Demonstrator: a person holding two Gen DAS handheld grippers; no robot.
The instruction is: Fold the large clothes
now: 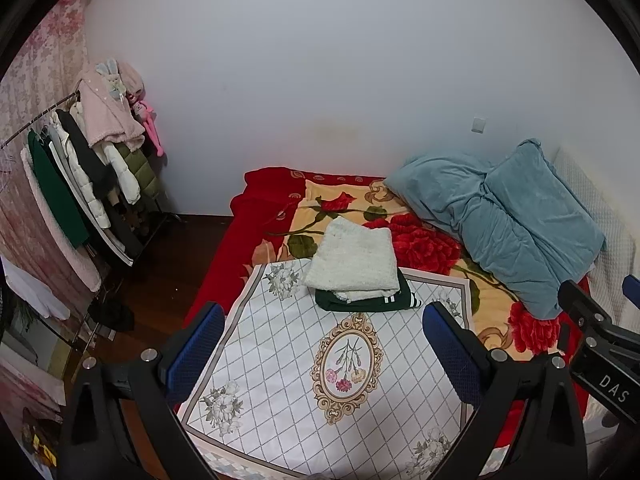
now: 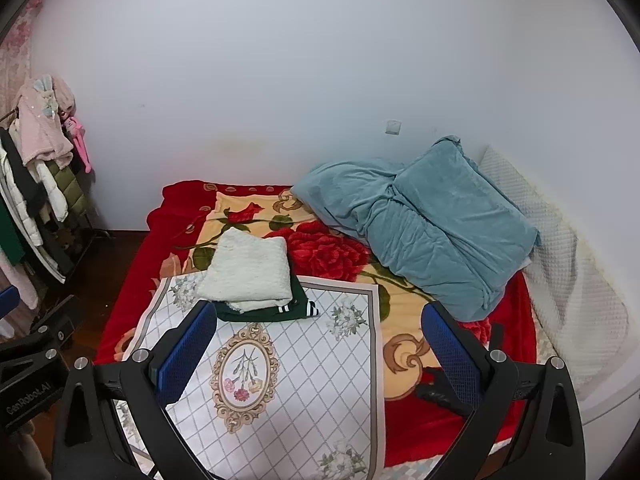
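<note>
A folded white knit garment (image 1: pixel 354 258) lies on a folded dark green garment (image 1: pixel 372 302) with white stripes, at the far edge of a white patterned cloth (image 1: pixel 304 364) spread on the bed. Both show in the right wrist view too, the white garment (image 2: pixel 248 270) on the green one (image 2: pixel 276 310) on the cloth (image 2: pixel 304 380). My left gripper (image 1: pixel 324 354) is open and empty above the cloth, short of the stack. My right gripper (image 2: pixel 320 354) is open and empty, beside the left one, and shows at the right edge of the left wrist view (image 1: pixel 600 344).
A red floral blanket (image 1: pixel 420 240) covers the bed. A teal duvet (image 1: pixel 516 224) is bundled at the back right against the white wall. A clothes rack (image 1: pixel 80 184) with hanging coats stands left of the bed on a dark wood floor (image 1: pixel 172 264).
</note>
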